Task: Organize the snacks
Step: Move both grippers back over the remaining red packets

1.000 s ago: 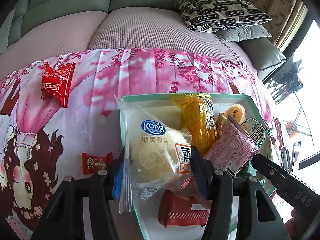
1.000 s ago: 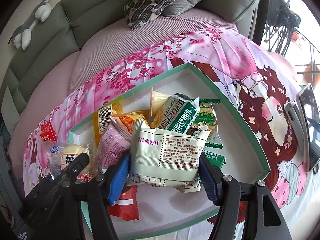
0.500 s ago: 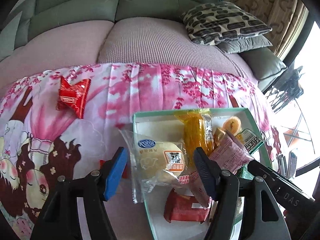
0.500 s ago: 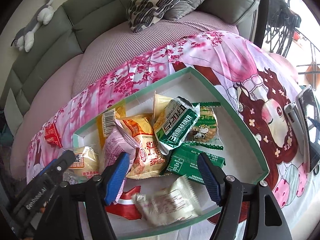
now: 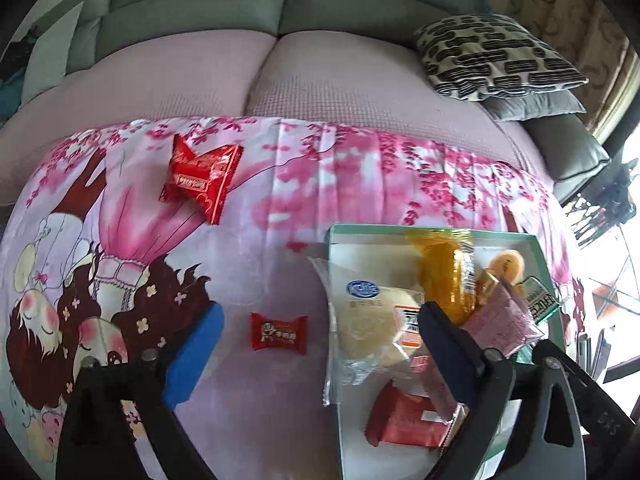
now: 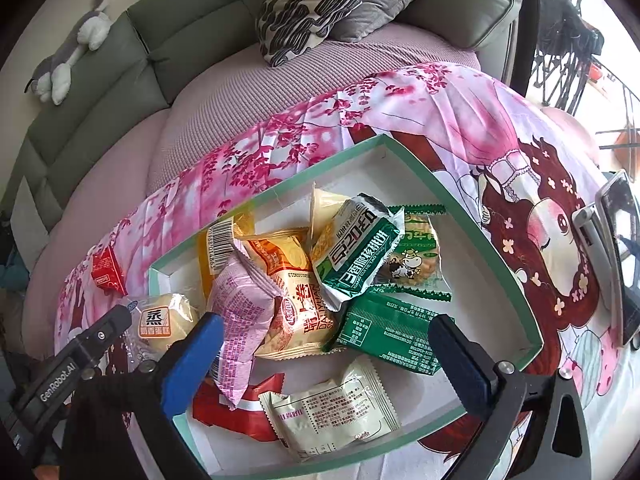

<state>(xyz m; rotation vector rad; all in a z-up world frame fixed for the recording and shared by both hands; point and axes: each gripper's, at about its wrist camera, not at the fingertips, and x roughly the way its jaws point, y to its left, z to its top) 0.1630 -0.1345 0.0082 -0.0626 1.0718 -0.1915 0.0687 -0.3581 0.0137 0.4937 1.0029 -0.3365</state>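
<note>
The green-rimmed white tray holds several snack packets. My right gripper hangs over its near side with its jaws opening and nothing pressed between the pads. A white packet lies loose on the tray floor beneath it, next to a green packet. My left gripper is also opening wide above the cloth. Its pads touch neither the small red candy nor the clear steamed-cake packet. That packet rests across the tray's left rim. A larger red packet lies farther off on the cloth.
The pink cartoon-print cloth covers a table in front of a grey-green sofa with a patterned cushion. A plush toy sits on the sofa back. A phone on a stand stands right of the tray.
Both grippers have opened. The left one let go of the steamed-cake packet and drew back to the left. The right one let go of the white packet, which dropped onto the tray floor.
</note>
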